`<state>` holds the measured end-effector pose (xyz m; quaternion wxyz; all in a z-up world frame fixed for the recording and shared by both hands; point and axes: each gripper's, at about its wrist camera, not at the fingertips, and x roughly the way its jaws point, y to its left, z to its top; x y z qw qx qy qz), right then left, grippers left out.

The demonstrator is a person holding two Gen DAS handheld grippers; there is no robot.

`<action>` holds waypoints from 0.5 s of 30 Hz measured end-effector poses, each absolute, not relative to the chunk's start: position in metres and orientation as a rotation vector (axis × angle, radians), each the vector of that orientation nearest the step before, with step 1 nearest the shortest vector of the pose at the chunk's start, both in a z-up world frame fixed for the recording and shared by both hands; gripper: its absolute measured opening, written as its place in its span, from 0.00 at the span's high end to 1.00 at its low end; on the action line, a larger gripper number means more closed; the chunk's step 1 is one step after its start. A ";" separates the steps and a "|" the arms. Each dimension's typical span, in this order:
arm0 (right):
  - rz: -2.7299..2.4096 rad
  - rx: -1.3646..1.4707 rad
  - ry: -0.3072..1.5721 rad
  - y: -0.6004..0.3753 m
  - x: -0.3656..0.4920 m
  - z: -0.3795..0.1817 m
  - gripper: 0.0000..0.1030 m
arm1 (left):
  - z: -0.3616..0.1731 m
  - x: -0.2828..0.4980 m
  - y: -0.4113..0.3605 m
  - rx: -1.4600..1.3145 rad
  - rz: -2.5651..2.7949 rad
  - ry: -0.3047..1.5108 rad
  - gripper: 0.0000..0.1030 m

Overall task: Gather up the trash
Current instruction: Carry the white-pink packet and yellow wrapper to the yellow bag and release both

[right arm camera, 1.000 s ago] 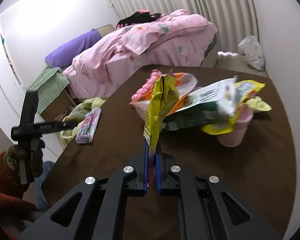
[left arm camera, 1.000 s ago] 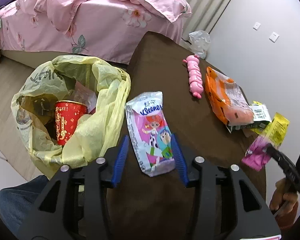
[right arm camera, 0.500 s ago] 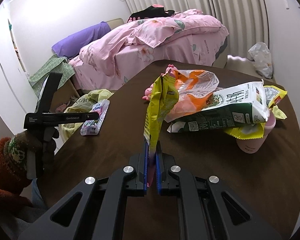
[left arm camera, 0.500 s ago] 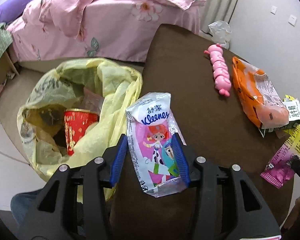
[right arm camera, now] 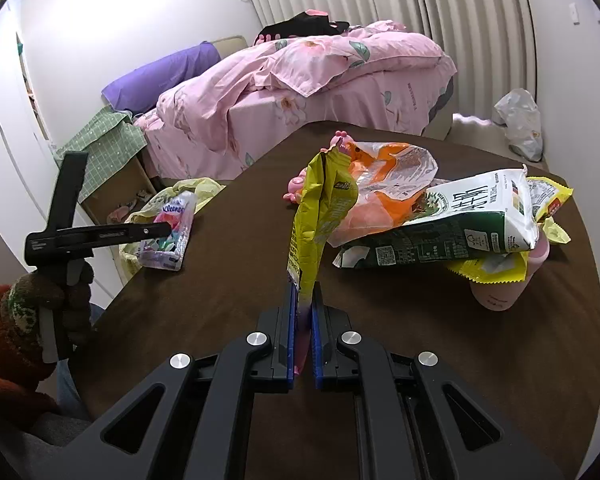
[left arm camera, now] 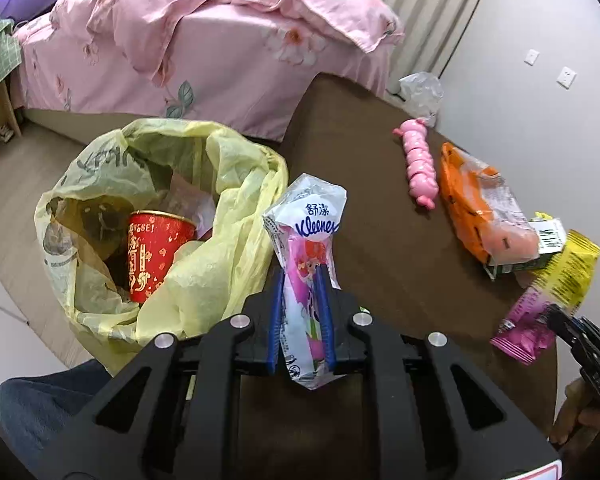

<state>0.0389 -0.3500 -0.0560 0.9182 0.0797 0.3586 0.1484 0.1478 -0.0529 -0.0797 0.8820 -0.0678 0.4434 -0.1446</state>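
Observation:
My left gripper (left arm camera: 301, 280) is shut on a Kleenex tissue pack (left arm camera: 308, 236), squeezed between the blue pads at the table's left edge; the pack also shows in the right wrist view (right arm camera: 168, 236). A yellow trash bag (left arm camera: 160, 216) hangs open just left of it, with a red cup (left arm camera: 154, 252) inside. My right gripper (right arm camera: 303, 292) is shut on a yellow and pink snack wrapper (right arm camera: 320, 208), held upright above the brown table (right arm camera: 228, 312). That wrapper also shows in the left wrist view (left arm camera: 556, 292).
On the table lie a pink toy (left arm camera: 418, 160), an orange bag (left arm camera: 484, 208), a green and white carton (right arm camera: 452, 220), yellow wrappers (right arm camera: 496, 268) and a pink cup (right arm camera: 504, 288). A pink bed (left arm camera: 204, 48) stands beyond the table.
My left gripper has shut on the tissue pack, which is now pinched narrow between the pads. The right gripper has held the snack wrapper throughout with little movement.

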 end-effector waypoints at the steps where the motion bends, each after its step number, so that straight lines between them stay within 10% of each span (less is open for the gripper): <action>1: 0.306 0.164 0.738 -0.350 0.039 -0.056 0.92 | -0.078 0.146 -0.054 -0.144 -0.309 0.918 0.85; 15: 0.409 0.066 0.626 -0.309 0.066 -0.001 0.92 | -0.027 0.126 -0.040 -0.163 -0.392 0.785 0.90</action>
